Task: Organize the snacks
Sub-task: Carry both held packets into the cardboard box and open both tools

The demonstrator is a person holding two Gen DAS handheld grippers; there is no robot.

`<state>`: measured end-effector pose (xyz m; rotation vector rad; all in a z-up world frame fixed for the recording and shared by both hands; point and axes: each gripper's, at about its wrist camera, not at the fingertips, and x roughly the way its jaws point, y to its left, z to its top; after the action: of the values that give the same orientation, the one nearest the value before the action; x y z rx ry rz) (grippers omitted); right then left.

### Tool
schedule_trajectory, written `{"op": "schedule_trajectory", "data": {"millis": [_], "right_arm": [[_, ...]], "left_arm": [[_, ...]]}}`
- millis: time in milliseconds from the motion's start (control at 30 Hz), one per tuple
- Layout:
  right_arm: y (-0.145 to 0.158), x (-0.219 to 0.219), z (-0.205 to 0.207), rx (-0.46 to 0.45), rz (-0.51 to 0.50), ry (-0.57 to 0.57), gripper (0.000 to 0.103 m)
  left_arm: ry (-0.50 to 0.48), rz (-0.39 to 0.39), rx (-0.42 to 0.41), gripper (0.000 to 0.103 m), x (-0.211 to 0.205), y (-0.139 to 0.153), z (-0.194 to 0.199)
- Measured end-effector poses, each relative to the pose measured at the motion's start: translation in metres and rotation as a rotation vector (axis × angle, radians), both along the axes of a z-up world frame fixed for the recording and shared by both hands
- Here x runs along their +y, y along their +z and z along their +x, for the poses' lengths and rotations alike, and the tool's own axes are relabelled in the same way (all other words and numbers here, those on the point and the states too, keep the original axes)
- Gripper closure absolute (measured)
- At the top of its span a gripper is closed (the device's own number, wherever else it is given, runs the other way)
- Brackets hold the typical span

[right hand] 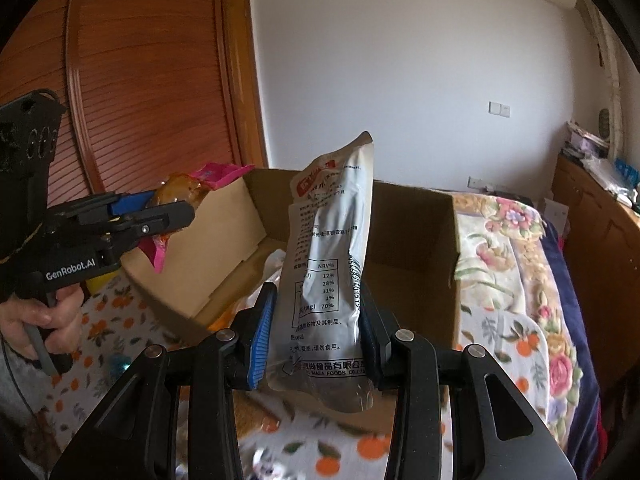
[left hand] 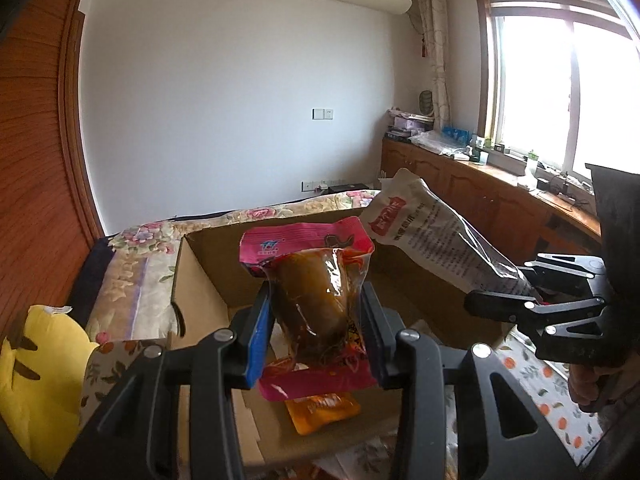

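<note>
The left gripper (left hand: 316, 316) is clamped on a pink packet (left hand: 312, 280) with a brown snack visible through its clear window. The fingers press the packet at its middle, so it stands nearly upright and does not slip. It hangs over the open cardboard box (left hand: 204, 280), probably because the box is the place where the snacks are collected.

The right gripper (right hand: 316, 336) is clamped on a white pouch (right hand: 332, 264) printed with a nutrition table. The grip is on the lower half of the pouch, so the long upper part leans forward over the near edge of the box. In the left wrist view the same pouch (left hand: 432, 236) points toward the box from its right side.

Both packets are in the air above the box and are not yet inside. It seems that both wait to be dropped in.

Inside the box, an orange packet (left hand: 324, 412) lies flat on the bottom, directly under the pink packet. Some pale wrapping shows deeper inside the box, but what it is cannot be told. The box stands on a flowered blanket (right hand: 516, 264).
</note>
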<state>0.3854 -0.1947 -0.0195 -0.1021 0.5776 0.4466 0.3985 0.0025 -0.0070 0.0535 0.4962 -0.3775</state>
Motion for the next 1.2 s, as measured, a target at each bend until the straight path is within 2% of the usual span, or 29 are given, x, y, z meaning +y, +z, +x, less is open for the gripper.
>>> {"op": "schedule_trajectory", "data": {"millis": [333,400,567,667,800,1067,1200], "right_arm": [[-0.026,-0.006,0.037,0.029,0.040,-0.025,0.065],[-0.026,-0.002,0.037,0.026,0.034,-0.019,0.064],[-0.027,0.009,0.035,0.018,0.003,-0.008,0.051],[-0.028,0.012,0.032,0.014,-0.009,-0.008,0.047],[-0.025,0.009,0.030,0.010,-0.001,-0.019,0.047],[-0.013,-0.002,0.019,-0.004,0.038,-0.043,0.046],[-0.003,-0.008,-0.003,-0.019,0.037,-0.067,0.046]], "left_arm": [[0.001,-0.017,0.056,0.062,-0.001,-0.025,0.028],[0.000,-0.012,0.069,0.061,-0.003,-0.028,0.031],[-0.013,-0.014,0.060,0.059,-0.006,-0.024,0.027],[-0.008,-0.008,0.059,0.055,-0.006,-0.024,0.026],[-0.007,0.005,0.030,0.046,-0.010,-0.020,0.022],[-0.019,0.025,0.011,0.043,-0.013,-0.014,0.015],[-0.029,0.028,-0.002,0.042,-0.012,-0.006,0.000]]}}
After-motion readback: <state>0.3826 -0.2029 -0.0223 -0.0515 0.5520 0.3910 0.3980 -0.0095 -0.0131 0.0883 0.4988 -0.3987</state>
